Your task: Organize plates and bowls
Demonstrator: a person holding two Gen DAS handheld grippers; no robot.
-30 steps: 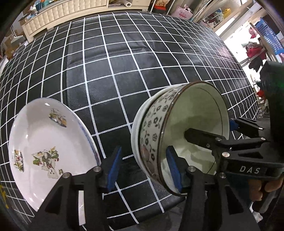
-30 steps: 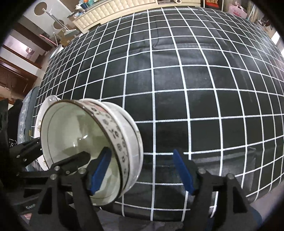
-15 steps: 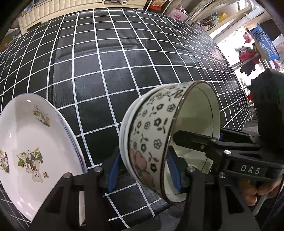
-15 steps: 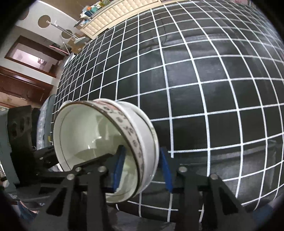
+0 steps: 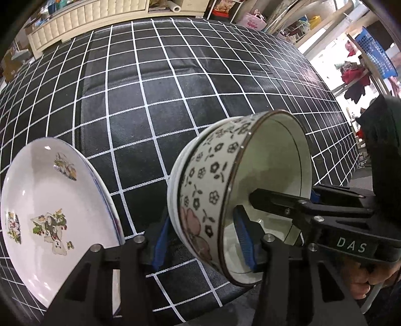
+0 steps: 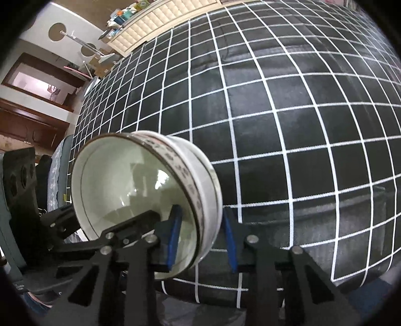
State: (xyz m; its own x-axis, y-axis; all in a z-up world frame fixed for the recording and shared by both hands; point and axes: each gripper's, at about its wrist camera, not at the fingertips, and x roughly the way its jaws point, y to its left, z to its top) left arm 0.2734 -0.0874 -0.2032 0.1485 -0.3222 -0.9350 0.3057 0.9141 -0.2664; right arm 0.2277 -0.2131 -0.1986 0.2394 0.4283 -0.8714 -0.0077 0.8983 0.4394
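Two nested bowls, a flower-patterned one inside a plain white one, stand near the front edge of the table. My left gripper is shut on their near wall, one blue pad inside and one outside. The right gripper straddles the opposite wall of the bowls; its jaws are closing and the pads touch both sides. Each gripper shows in the other's view: the right gripper and the left gripper. I cannot tell whether the bowls rest on the cloth. A white plate with printed pictures lies left of them.
The black cloth with a white grid covers the table; its front edge runs just under both grippers. A cream cabinet lines the far side. Shelves with a blue basket stand to the right.
The right gripper's jaws went from wide apart to tight around the bowls' wall. The left gripper shifted slightly, so the bowls sit deeper between its pads.
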